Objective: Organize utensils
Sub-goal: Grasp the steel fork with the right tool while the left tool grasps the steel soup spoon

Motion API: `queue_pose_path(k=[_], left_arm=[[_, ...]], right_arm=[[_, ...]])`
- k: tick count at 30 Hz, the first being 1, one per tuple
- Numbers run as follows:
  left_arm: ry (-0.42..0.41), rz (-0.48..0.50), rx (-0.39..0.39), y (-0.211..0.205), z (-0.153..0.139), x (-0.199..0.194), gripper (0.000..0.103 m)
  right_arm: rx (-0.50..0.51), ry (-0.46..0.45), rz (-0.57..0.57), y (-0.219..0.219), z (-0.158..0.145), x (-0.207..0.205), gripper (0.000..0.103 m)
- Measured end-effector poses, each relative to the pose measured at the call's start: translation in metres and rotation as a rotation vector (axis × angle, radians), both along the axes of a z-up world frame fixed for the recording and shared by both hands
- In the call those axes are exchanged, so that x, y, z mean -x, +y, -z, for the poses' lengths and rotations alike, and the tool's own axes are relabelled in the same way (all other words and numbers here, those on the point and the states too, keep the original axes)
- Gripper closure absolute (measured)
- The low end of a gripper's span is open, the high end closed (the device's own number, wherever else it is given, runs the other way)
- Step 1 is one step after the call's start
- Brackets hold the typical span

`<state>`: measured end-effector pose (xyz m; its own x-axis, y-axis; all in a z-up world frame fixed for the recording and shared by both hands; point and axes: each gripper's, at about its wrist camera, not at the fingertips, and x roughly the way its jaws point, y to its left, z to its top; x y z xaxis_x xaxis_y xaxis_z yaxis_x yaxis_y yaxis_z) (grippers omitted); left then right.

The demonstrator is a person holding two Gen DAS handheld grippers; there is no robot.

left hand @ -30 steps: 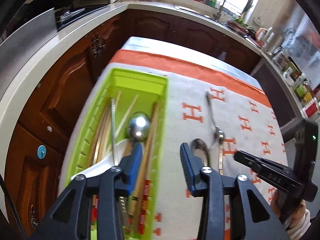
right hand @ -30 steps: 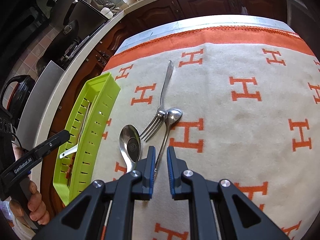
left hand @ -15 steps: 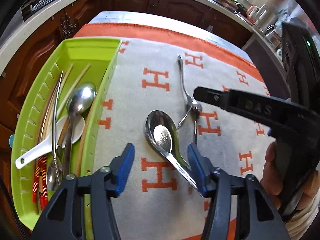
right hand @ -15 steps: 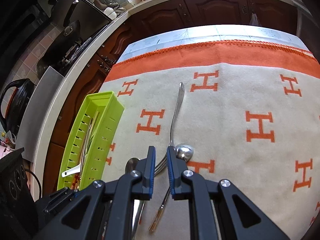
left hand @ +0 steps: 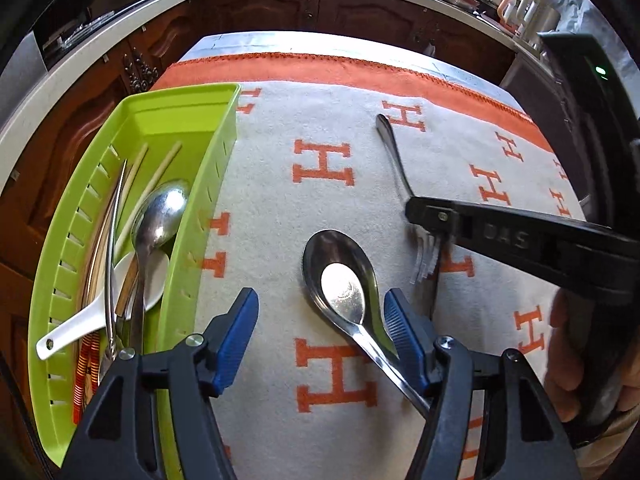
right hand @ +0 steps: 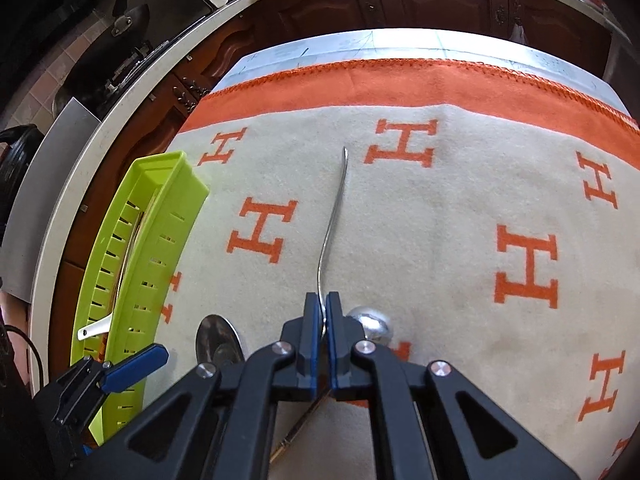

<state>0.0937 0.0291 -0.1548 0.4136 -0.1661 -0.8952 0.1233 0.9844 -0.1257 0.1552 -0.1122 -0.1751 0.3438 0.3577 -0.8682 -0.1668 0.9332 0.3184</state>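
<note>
Our right gripper [right hand: 323, 312] pinches the fork [right hand: 334, 216], seemingly just above its prongs. Our left gripper [left hand: 320, 320] gapes around the big spoon [left hand: 340, 280], right of the green tray [left hand: 200, 208]. The tray holds chopsticks [left hand: 160, 172], a steel spoon [left hand: 160, 212] and a white spoon [left hand: 80, 328].

So the surface [right hand: 400, 42] is covered by a cream blanket with orange H letters and an orange border [right hand: 460, 208]. Lying right on that: a lime-green slotted plastic tray [left hand: 200, 216] at left of frame, a big shiny steel spoon [left hand: 340, 280] center, and a steel fork [right hand: 332, 220] just right.
</note>
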Motion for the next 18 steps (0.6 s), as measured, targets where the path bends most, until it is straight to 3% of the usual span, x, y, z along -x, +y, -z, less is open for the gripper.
queue_pose_path(k=[11,14,15,17,18], left_arm=[[0.009,0.031,-0.112,-0.025,0.011,-0.001,0.042],[0.015,0.011,-0.088,-0.025,0.009,-0.001,0.044],[0.013,0.005,-0.081,-0.024,0.008,-0.001,0.046],[0.005,-0.005,-0.073,-0.022,0.007,-0.001,0.062],[0.002,-0.009,-0.072,-0.021,0.006,0.000,0.065]], right_arm=[[-0.039,-0.055,0.049,-0.036,-0.004,0.028,0.100],[-0.050,-0.068,0.048,-0.040,-0.005,0.032,0.100],[-0.056,-0.072,0.048,-0.042,-0.006,0.034,0.100],[-0.069,-0.077,0.048,-0.045,-0.007,0.037,0.100],[-0.078,-0.080,0.048,-0.047,-0.008,0.038,0.100]])
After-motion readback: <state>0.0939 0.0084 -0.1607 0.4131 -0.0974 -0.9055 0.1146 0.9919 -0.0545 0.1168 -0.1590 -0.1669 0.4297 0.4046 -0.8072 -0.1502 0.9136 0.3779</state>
